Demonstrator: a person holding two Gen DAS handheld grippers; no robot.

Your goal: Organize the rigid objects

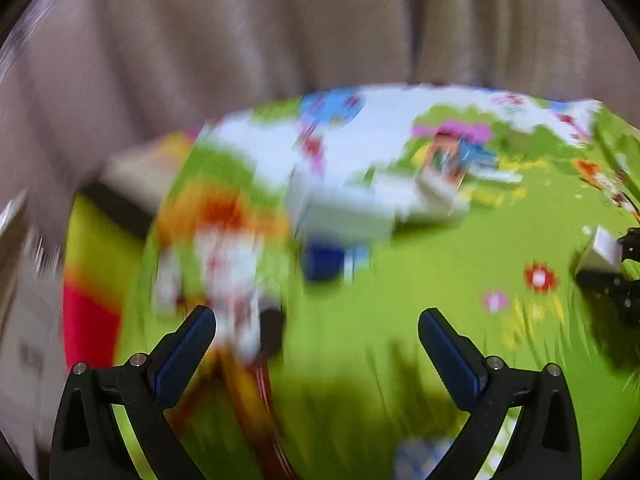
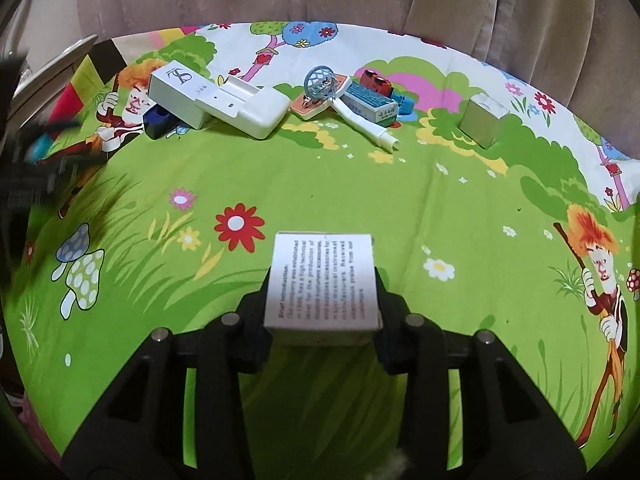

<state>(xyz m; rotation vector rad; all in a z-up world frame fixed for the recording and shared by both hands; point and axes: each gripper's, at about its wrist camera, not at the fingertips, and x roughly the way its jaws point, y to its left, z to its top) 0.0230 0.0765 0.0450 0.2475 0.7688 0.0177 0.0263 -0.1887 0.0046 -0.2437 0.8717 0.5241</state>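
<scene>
The right tool [image 2: 322,312] pinches a small white printed box [image 2: 323,280] at lower centre, its long axis pointing up-frame toward the row of boxes [image 2: 218,100], while the left tool [image 1: 316,344] is spread, empty

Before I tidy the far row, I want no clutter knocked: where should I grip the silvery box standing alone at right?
Take the silvery box across its upright side faces, tool descending from above; it stands apart from the clutter, both flanks free.
</scene>
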